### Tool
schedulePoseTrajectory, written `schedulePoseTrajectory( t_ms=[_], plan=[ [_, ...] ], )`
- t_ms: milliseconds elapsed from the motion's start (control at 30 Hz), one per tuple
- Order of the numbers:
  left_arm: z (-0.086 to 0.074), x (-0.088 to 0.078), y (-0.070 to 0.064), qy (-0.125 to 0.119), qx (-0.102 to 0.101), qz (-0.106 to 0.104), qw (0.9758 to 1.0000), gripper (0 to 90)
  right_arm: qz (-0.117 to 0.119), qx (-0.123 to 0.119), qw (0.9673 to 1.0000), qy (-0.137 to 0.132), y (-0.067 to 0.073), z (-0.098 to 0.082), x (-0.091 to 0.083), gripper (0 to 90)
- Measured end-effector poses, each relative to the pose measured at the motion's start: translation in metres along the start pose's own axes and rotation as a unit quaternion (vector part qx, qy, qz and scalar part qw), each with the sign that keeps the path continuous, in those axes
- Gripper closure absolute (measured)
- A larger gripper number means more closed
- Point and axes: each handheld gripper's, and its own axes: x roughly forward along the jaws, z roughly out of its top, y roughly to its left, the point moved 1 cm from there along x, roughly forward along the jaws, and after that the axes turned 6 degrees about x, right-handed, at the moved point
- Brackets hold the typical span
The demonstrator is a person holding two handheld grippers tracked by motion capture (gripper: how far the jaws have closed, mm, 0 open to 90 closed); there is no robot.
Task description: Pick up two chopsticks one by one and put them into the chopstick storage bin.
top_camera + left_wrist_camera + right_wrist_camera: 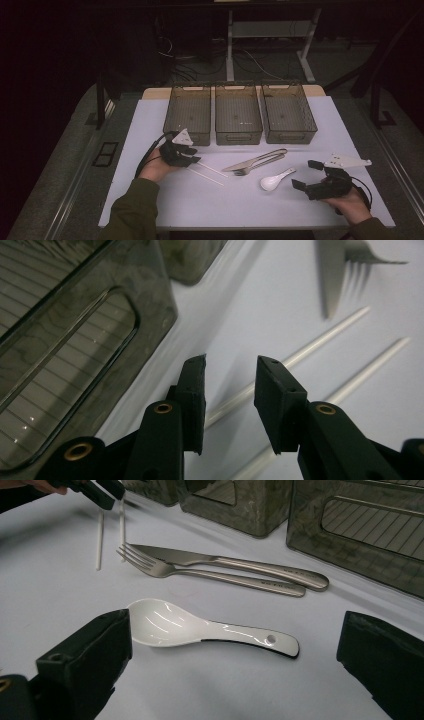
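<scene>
The room is dim, and most of the light falls on the white tabletop (250, 200), which shows a strip of bare wood (155, 93) along its far edge. Beyond that edge stands a white desk frame (230, 50) with slanted feet on a grey floor (280, 65), and loose dark cables (185, 70) trail across the floor near it. Past the tabletop's left edge, grey carpet (55, 170) holds a small dark floor hatch (105, 154). Black stand legs (375, 100) rise at the far right. The far left lies in darkness.
</scene>
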Motion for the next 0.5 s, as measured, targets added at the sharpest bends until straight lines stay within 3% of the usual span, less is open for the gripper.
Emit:
schedulePoseTrajectory(
  t_ms=[167,233,333,500],
  plan=[
    [-0.004,0.007,0.008,0.017,0.003,-0.010,0.9998,62.8,0.001,0.000,1.0000,0.001,0.000,0.000,0.000,1.2],
    [-0.006,0.002,0.008,0.000,-0.005,-0.016,0.9999,63.5,0.000,0.001,1.0000,-0.002,0.000,0.000,-0.001,1.2],
    [-0.009,-0.009,0.008,0.006,0.013,-0.028,0.9995,64.6,-0.001,0.002,1.0000,0.000,-0.001,0.000,-0.001,1.2],
    [-0.017,-0.020,0.006,0.025,0.025,-0.054,0.9979,64.8,0.000,0.000,1.0000,0.002,0.000,0.000,0.000,1.2]
  ],
)
